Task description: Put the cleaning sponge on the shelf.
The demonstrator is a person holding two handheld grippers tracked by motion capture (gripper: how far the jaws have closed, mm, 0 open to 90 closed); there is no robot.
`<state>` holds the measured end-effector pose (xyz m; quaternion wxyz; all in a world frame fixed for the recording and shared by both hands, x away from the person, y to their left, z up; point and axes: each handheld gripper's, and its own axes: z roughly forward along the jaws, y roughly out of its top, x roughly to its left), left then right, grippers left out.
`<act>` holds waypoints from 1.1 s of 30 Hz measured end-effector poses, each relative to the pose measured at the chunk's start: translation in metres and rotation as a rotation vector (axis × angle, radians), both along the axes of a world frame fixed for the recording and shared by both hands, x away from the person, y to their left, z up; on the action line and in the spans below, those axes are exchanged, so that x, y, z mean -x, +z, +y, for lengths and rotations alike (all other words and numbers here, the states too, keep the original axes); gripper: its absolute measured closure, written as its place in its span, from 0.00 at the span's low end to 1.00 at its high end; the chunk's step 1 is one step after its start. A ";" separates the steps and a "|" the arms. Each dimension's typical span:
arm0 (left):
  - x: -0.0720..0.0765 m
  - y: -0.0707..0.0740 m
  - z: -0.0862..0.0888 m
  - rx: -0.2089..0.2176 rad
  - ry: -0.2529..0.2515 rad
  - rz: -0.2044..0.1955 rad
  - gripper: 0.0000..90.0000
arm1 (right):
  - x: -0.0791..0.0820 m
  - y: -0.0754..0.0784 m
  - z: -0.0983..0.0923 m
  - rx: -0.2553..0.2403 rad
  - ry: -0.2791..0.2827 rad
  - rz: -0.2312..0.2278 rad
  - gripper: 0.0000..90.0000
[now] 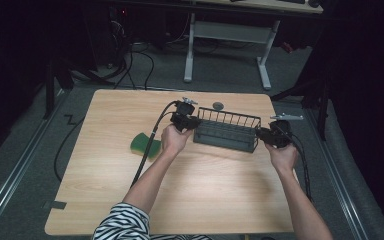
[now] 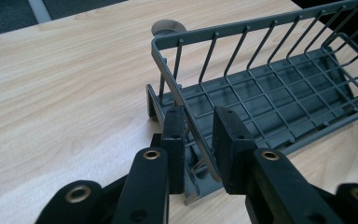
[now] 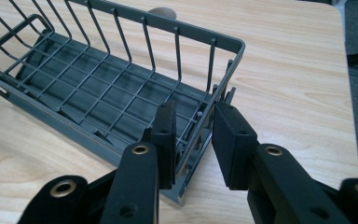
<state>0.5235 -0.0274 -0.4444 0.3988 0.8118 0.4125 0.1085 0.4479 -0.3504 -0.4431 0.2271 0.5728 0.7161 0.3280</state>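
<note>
The grey wire basket [image 1: 226,131] stands on the worktop [image 1: 105,195] at centre-far, with the left gripper [image 1: 192,121] clamped on its left end wall and the right gripper [image 1: 260,134] on its right end wall, fingers [image 2: 174,135] narrowed onto the wire. Judged step: two-handed grasp secured, lift pending. Next move calls for both hands rising together, level, clear of the green sponge [image 1: 141,143] to the left.

Matt grey wire rack [image 1: 226,131] on a smooth pale wood-grain table [image 1: 105,165].
</note>
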 end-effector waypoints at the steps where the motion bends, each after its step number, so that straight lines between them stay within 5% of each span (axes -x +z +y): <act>1: 0.002 0.000 0.002 0.000 0.002 -0.001 0.83 | 0.001 0.000 0.001 0.003 0.005 0.000 0.79; 15: 0.035 0.002 0.025 -0.038 0.005 -0.010 0.83 | 0.023 -0.001 0.021 0.000 0.066 -0.014 0.78; 33: 0.080 0.000 0.061 0.004 0.033 0.012 0.81 | 0.048 0.001 0.045 0.009 0.155 0.012 0.77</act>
